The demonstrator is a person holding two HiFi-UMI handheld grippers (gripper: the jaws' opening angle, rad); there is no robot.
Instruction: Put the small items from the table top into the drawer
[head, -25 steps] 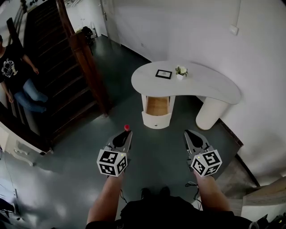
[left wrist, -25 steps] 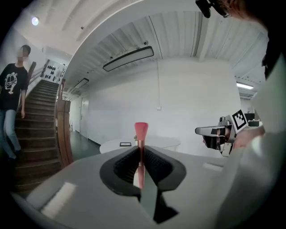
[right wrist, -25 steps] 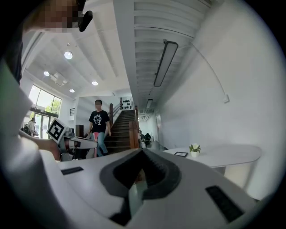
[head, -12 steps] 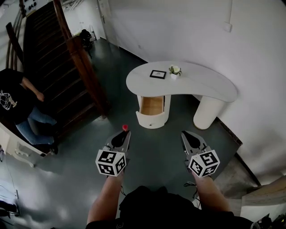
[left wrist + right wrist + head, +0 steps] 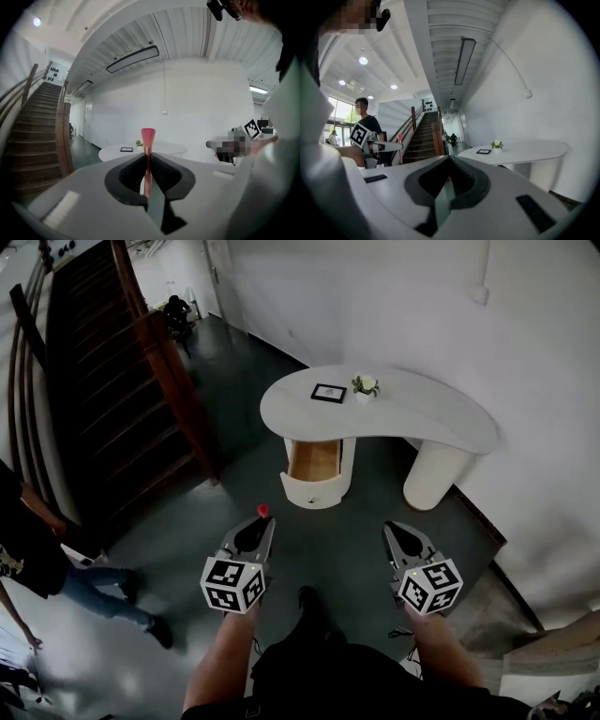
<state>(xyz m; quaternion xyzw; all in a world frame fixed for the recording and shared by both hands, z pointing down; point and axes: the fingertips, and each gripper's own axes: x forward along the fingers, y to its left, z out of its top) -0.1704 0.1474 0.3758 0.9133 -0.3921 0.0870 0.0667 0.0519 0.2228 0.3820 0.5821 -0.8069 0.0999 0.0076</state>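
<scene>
A white curved table (image 5: 441,418) stands ahead, its drawer (image 5: 315,465) pulled open and showing a bare wooden inside. On the top lie a small black picture frame (image 5: 329,393) and a little potted plant (image 5: 364,387). My left gripper (image 5: 262,522) is shut on a thin stick with a red tip (image 5: 263,510); in the left gripper view the red-tipped stick (image 5: 148,154) stands upright between the jaws. My right gripper (image 5: 395,532) is shut with nothing in it. Both are held well short of the table, over the floor.
A dark wooden staircase (image 5: 103,390) with a heavy post rises at the left. A person in a dark shirt and jeans (image 5: 56,563) walks at the lower left. White walls close in behind and to the right of the table. The floor (image 5: 328,549) is dark grey.
The table sits slightly further left in view than before. The person by the stairs has walked down to the lower left. Both grippers hold the same pose.
</scene>
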